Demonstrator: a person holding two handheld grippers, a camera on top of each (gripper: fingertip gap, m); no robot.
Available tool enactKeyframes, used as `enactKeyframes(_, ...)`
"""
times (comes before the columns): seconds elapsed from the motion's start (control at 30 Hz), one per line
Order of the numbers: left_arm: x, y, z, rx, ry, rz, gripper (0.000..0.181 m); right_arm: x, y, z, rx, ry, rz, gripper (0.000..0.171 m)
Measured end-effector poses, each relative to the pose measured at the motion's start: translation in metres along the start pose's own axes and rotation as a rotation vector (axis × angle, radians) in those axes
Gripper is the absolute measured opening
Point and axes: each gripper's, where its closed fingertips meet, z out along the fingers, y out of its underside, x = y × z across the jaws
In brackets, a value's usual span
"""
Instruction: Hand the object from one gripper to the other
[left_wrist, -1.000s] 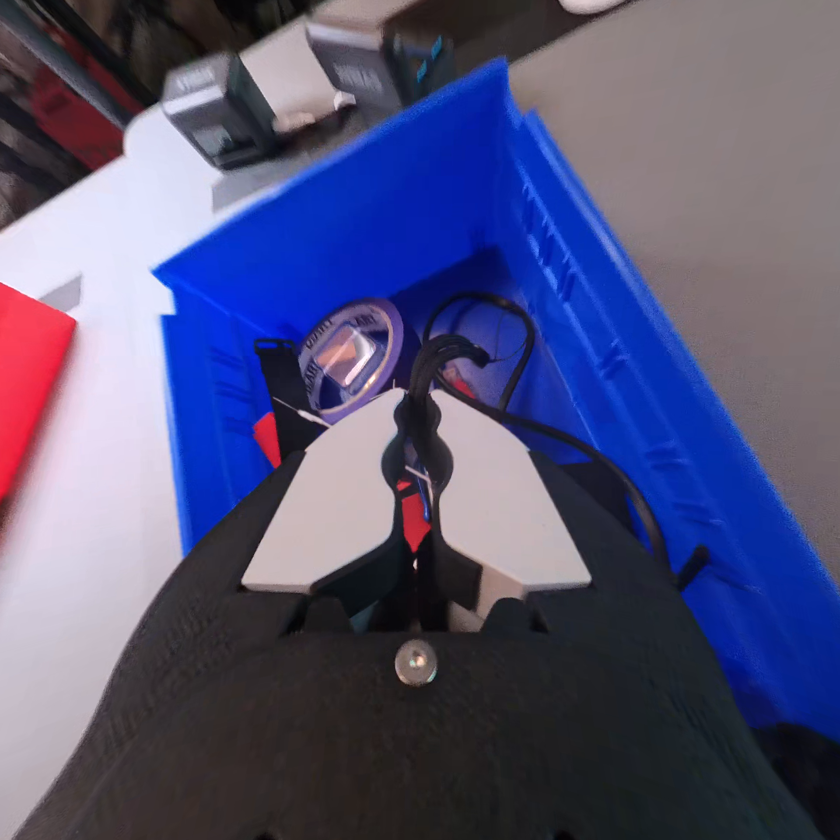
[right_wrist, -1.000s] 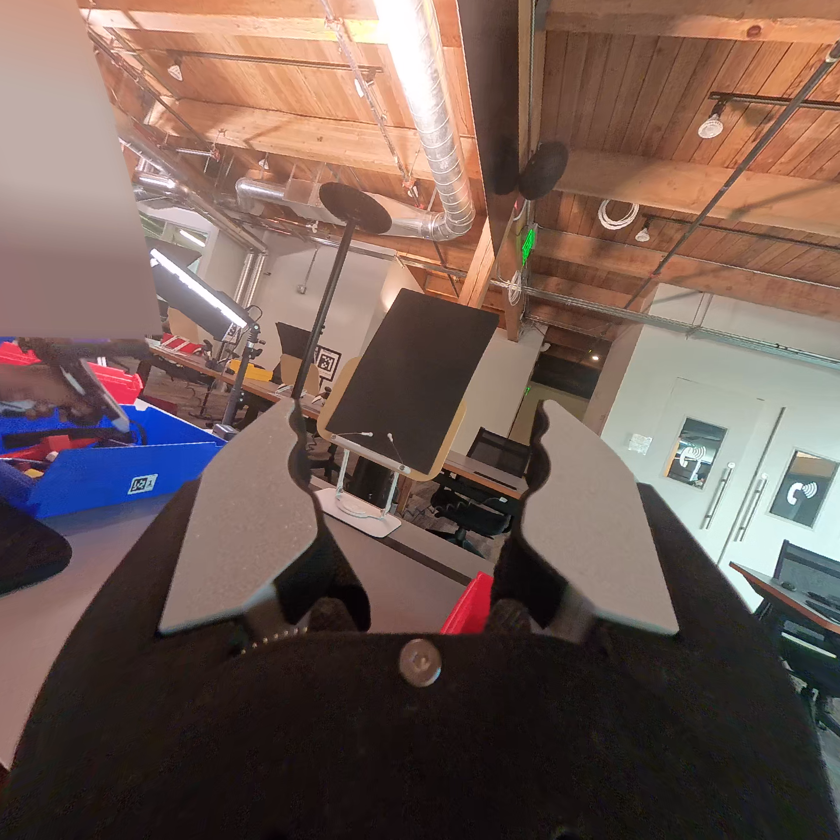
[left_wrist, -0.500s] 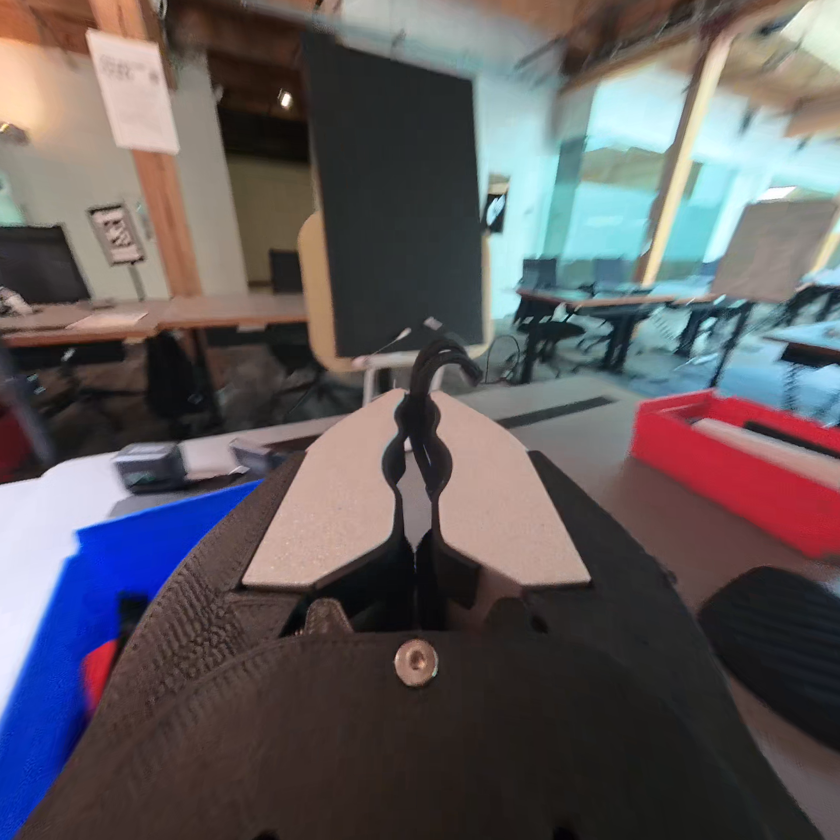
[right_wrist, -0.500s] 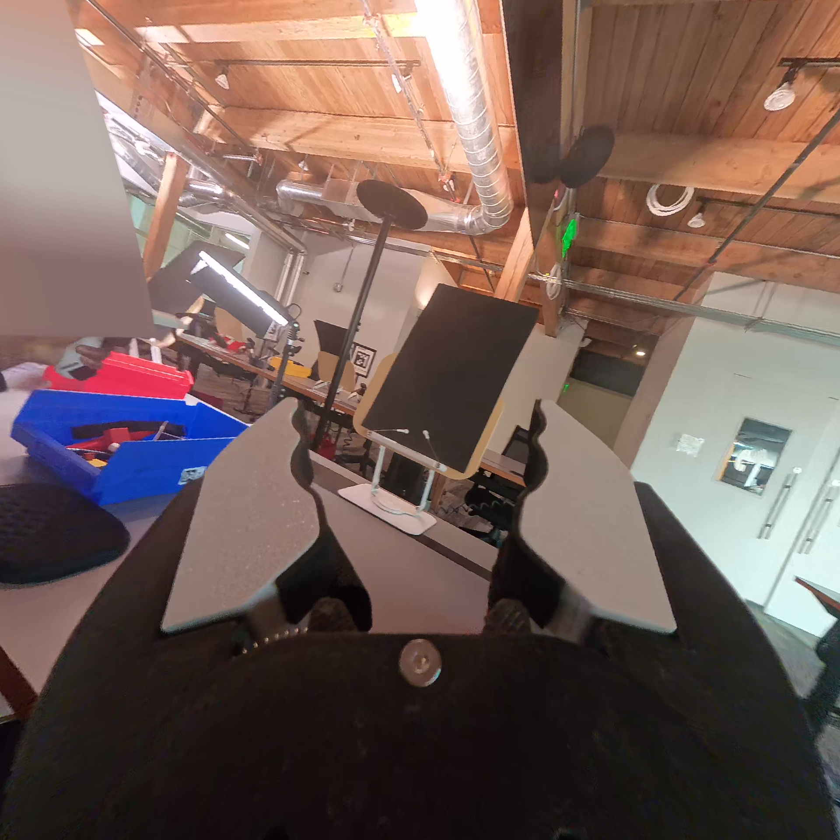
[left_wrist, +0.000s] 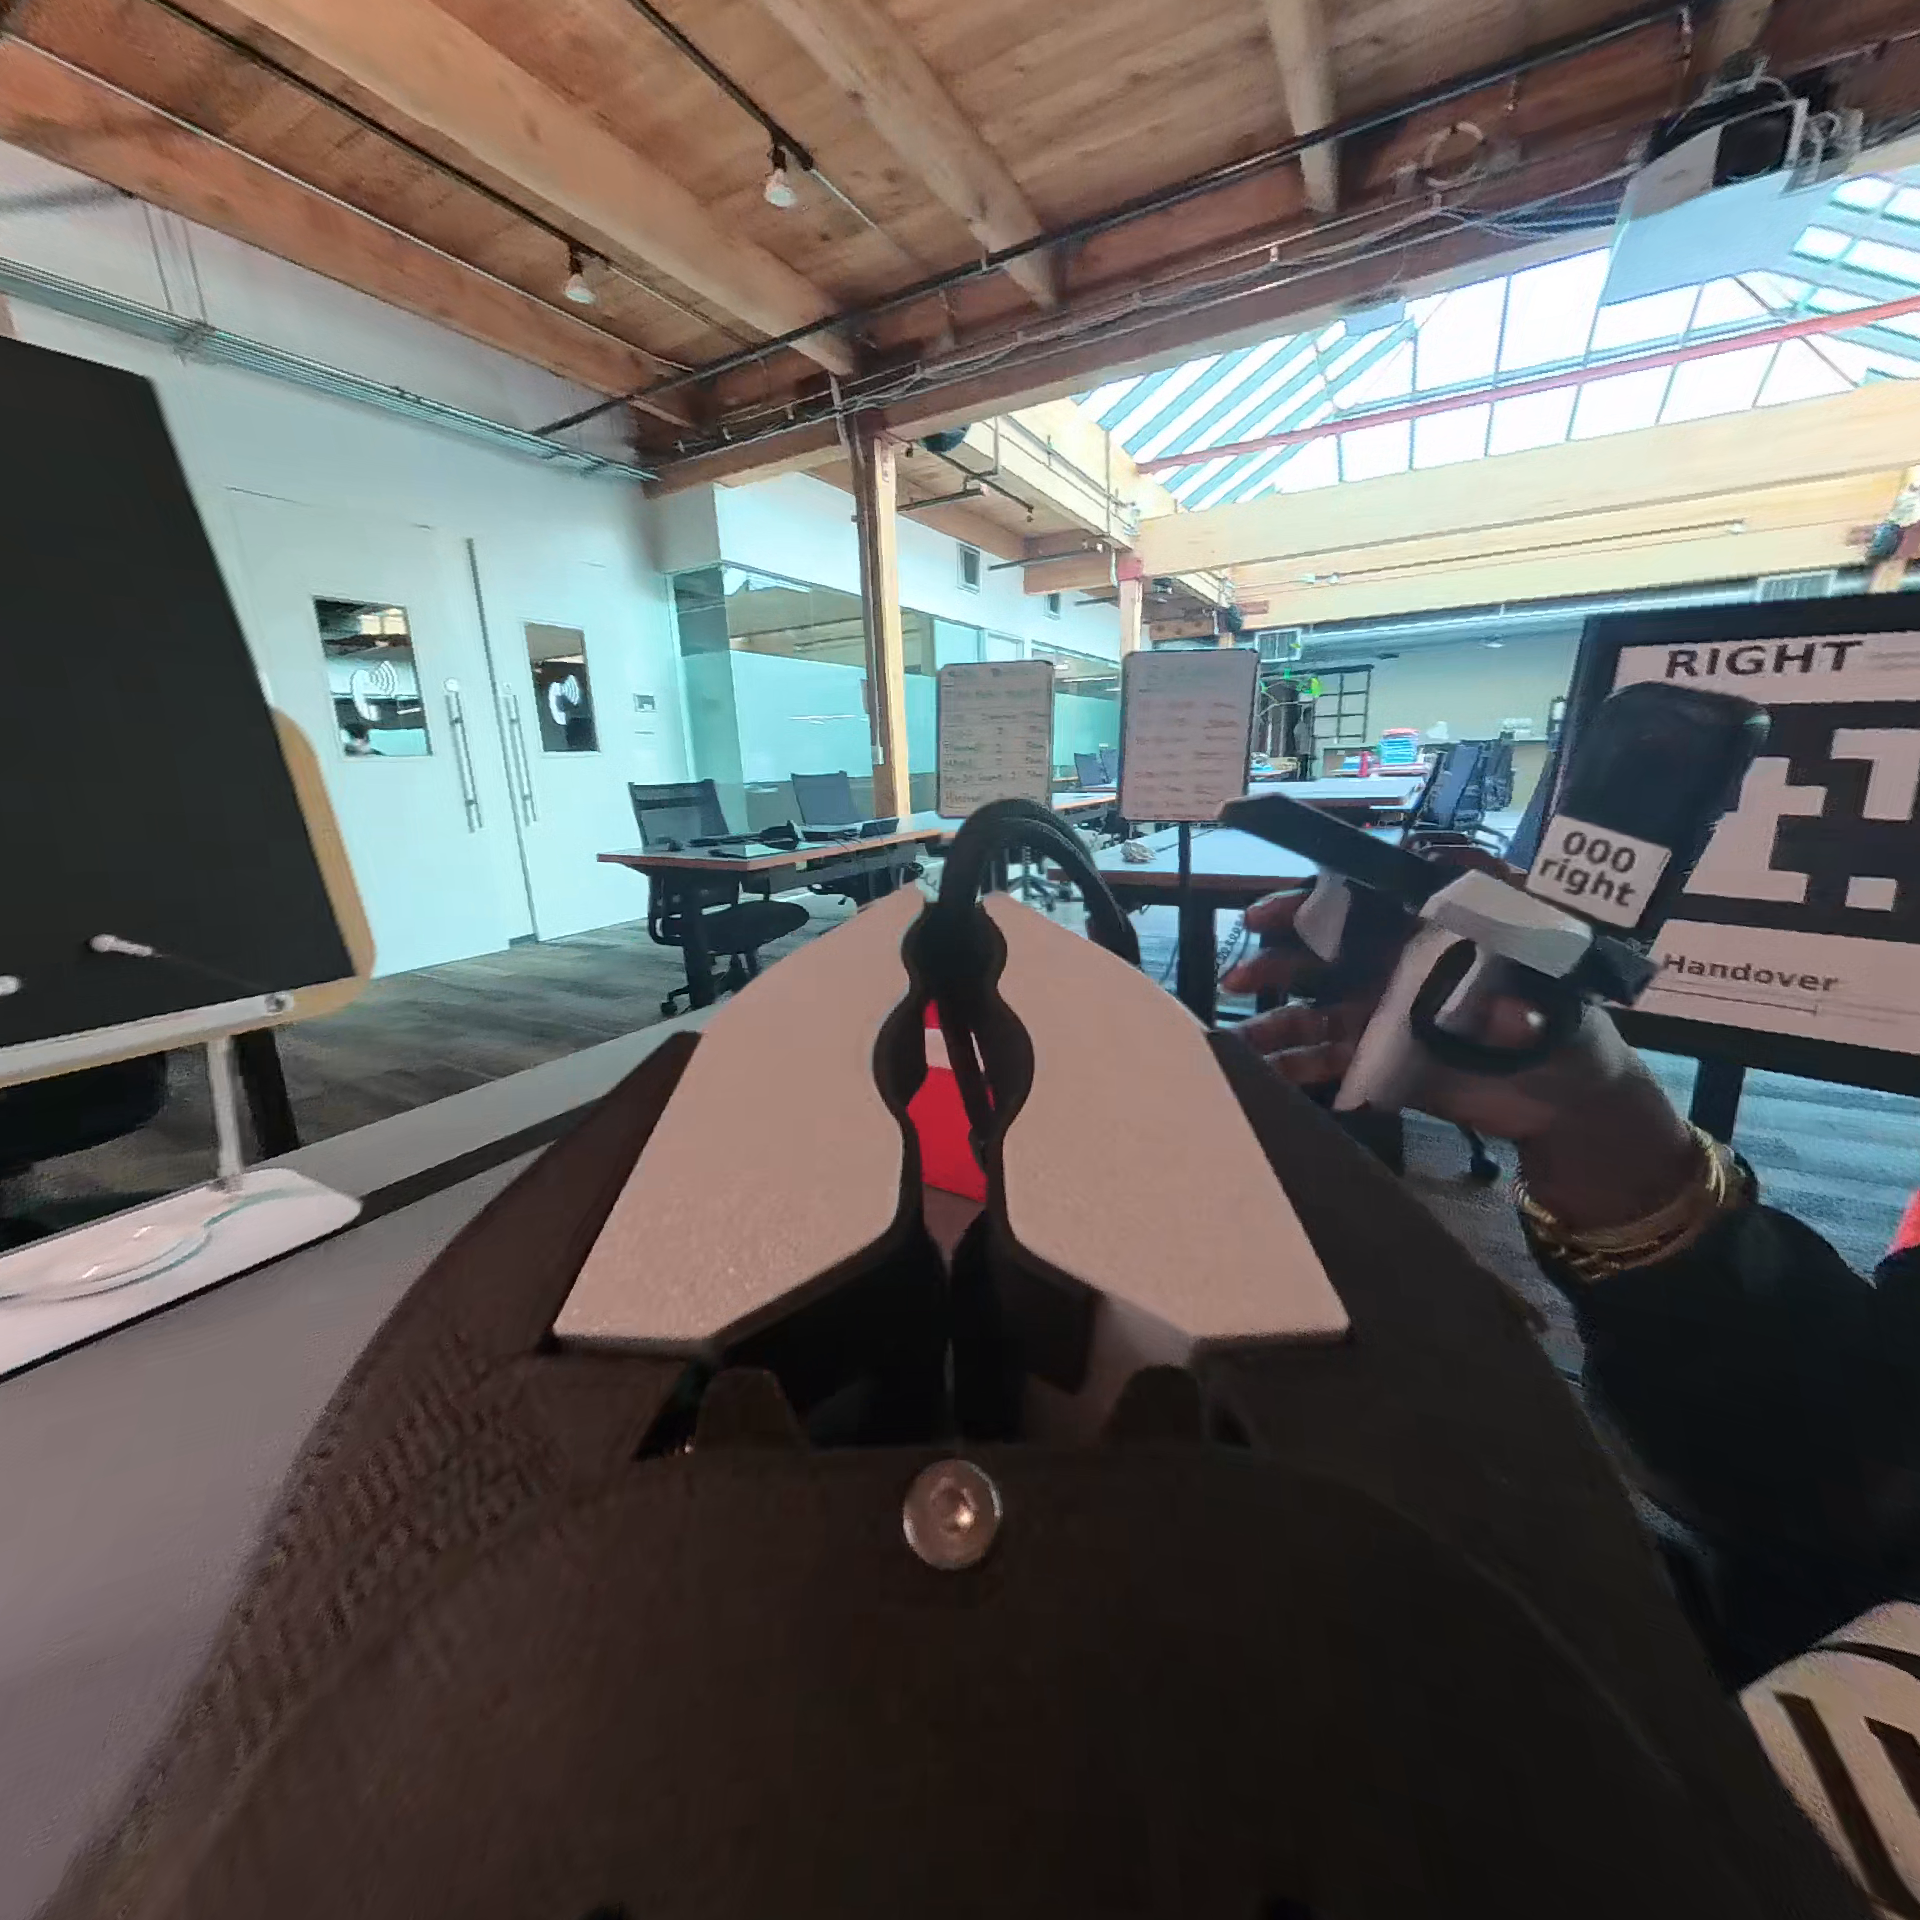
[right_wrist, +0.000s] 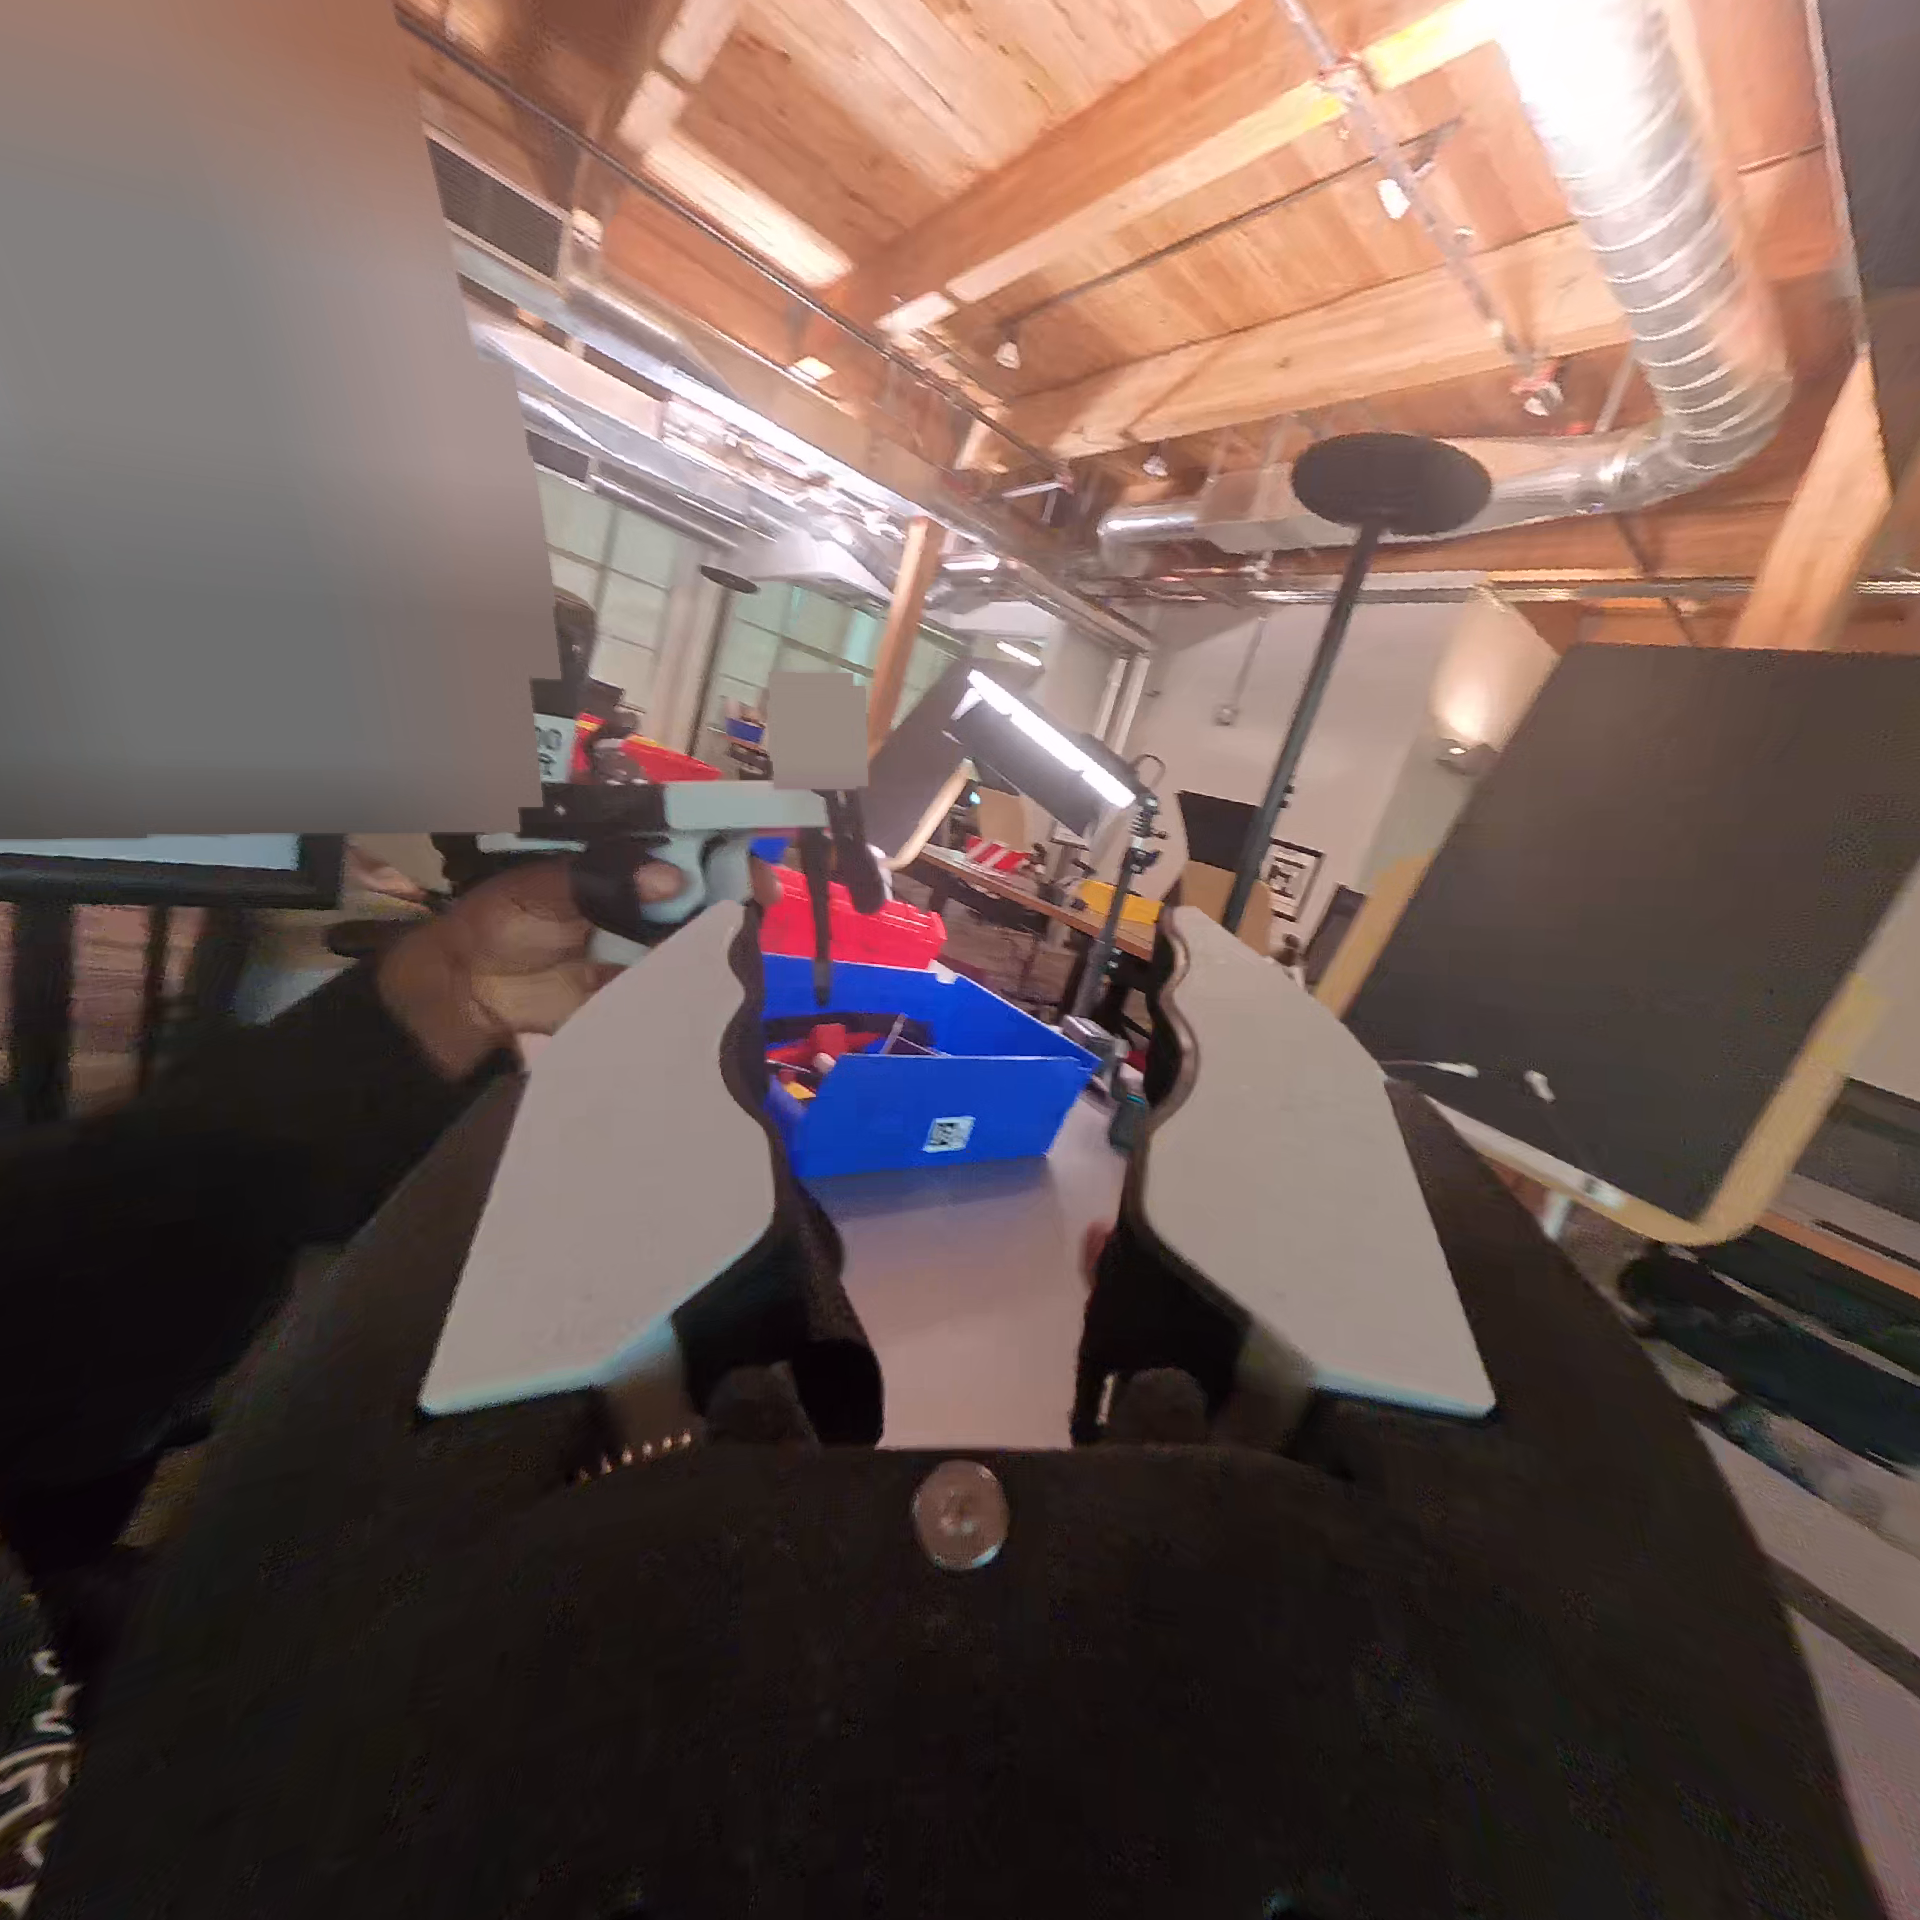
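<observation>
My left gripper (left_wrist: 956, 914) is shut on a bundle of black cable (left_wrist: 1013, 831). A loop of it sticks out past the fingertips. In the right wrist view the left gripper (right_wrist: 821, 808) is up at the left, held in a hand, and the cable (right_wrist: 821, 925) hangs down from it. My right gripper (right_wrist: 958, 935) is open and empty, and faces the hanging cable from a short way off. It also shows in the left wrist view (left_wrist: 1262, 821), held in a hand to the right of the cable and apart from it.
A blue bin (right_wrist: 935, 1107) with several items stands on the grey table (right_wrist: 966, 1247), with a red bin (right_wrist: 873, 925) behind it. A black panel on a stand (right_wrist: 1662, 935) is at the right. A marker board (left_wrist: 1787, 831) stands behind the right gripper.
My left gripper has lifted the cable out of the blue bin and swung up and right toward the right gripper. My right gripper has turned left to face it, still open.
</observation>
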Motion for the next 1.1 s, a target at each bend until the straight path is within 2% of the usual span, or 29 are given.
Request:
enactKeyframes(0.13,0.026,0.009,0.009,-0.032,0.069,0.01,0.005,-0.028,0.001,0.011,0.03,-0.099,0.017,0.06)
enactKeyframes(0.3,0.036,0.011,0.01,-0.04,0.093,0.015,0.005,-0.045,0.024,0.018,-0.106,-0.165,-0.041,0.058)
enactKeyframes(0.4,0.038,0.007,0.009,-0.015,0.102,0.008,0.005,-0.044,0.033,0.019,-0.152,-0.156,-0.068,0.048)
enactKeyframes(0.57,0.044,0.005,0.009,-0.001,0.121,0.012,0.005,-0.046,0.027,0.022,-0.052,-0.234,0.266,0.04)
enactKeyframes(0.67,0.048,0.009,0.011,-0.012,0.128,0.023,0.005,-0.044,0.025,0.023,0.002,-0.26,0.359,0.033)
enactKeyframes(0.77,0.053,0.013,0.014,-0.024,0.144,0.033,0.005,-0.051,0.029,0.024,-0.026,-0.289,0.344,0.03)
enactKeyframes(0.87,0.055,0.017,0.016,-0.038,0.141,0.057,0.005,-0.055,0.025,0.022,-0.006,-0.332,0.376,0.013)
enactKeyframes(0.97,0.056,0.018,0.015,-0.043,0.141,0.077,0.006,-0.054,0.025,0.019,-0.018,-0.352,0.372,0.012)
enactKeyframes(1.1,0.057,0.023,0.012,-0.09,0.162,0.12,0.011,-0.048,0.022,0.012,-0.04,-0.324,0.244,0.012)
